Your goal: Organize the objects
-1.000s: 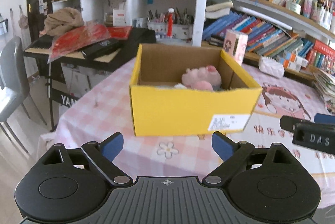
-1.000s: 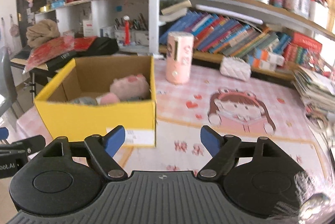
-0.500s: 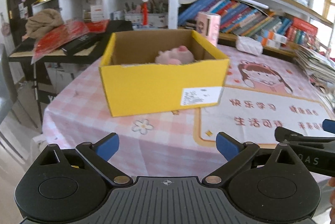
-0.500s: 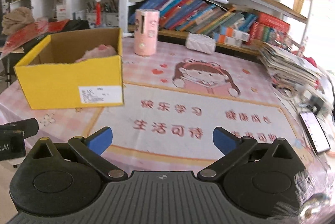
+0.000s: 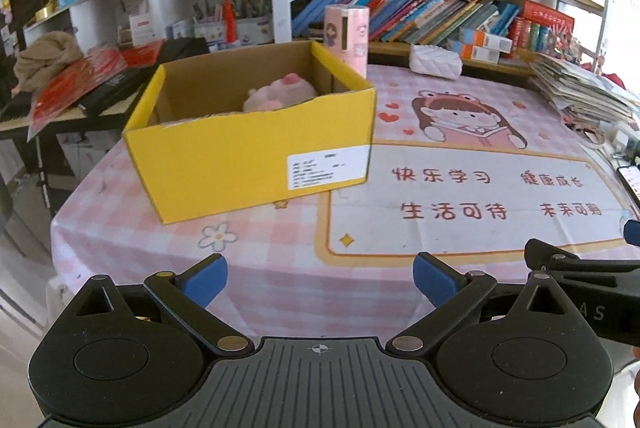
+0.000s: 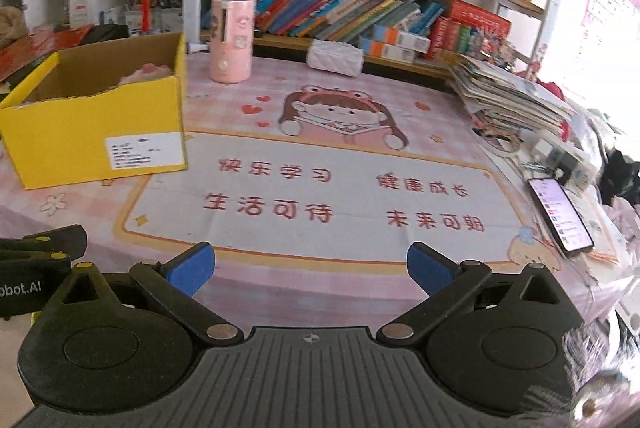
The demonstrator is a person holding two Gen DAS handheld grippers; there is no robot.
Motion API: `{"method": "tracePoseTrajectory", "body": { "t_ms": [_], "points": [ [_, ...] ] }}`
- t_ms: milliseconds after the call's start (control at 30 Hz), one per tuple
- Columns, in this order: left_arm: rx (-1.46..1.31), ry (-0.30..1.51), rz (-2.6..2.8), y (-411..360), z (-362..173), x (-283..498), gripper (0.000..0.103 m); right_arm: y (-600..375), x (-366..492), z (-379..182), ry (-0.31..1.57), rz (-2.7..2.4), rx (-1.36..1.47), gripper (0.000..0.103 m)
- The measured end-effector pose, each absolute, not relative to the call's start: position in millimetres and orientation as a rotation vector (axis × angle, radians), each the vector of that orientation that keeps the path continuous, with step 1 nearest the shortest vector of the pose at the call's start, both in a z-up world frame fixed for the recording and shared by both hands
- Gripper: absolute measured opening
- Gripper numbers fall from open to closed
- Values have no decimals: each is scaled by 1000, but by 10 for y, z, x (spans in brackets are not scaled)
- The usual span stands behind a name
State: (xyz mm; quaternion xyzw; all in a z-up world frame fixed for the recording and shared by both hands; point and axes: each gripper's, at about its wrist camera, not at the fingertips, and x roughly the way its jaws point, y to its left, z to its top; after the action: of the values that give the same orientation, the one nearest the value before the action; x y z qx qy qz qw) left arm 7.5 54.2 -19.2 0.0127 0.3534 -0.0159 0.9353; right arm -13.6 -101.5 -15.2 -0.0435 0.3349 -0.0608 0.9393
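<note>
Both grippers hang over the near edge of the table [image 5: 280, 292], clear of everything. Left gripper [image 5: 320, 278]: jaws spread as wide as they go, nothing between the blue pads [image 5: 206, 274]. Right gripper [image 6: 310, 268]: the same, wide apart and empty. Both sets of jaws have just been opening; nothing lies between them in either view.

Task thing: one yellow cardboard box [image 5: 256, 155], open-topped, left of centre in the left wrist view, at far left in the right wrist view. It rests on the pink checked tablecloth [image 5: 160, 260], its right corner just overlapping the printed mat [image 6: 320, 195]. One pink plush toy [image 5: 280, 93] lies inside, toward the back right. A pale shape beside it, low in the box, is too hidden to name.

Judgement: the placing looks done; the centre of the mat is bare. Step in hand is a retreat or a search for the next item. To do it well, keep the jaws wide, stay above the box rim, and keep the two grippers from crossing paths.

Loose items on the table:
- one pink cylindrical canister [image 6: 232, 39], upright, behind the box
- one white quilted pouch [image 6: 335, 56], top centre
- one phone [image 6: 560, 214], right edge, screen lit
- one stack of papers [image 6: 512, 99], upper right
</note>
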Motion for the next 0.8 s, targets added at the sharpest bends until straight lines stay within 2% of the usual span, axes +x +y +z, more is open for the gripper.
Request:
{"method": "tracePoseTrajectory", "body": {
  "t_ms": [800],
  "points": [
    [74,766,6,65,-262,77,100,-1355,-205,-239,730,-278,-87,103]
  ]
}}
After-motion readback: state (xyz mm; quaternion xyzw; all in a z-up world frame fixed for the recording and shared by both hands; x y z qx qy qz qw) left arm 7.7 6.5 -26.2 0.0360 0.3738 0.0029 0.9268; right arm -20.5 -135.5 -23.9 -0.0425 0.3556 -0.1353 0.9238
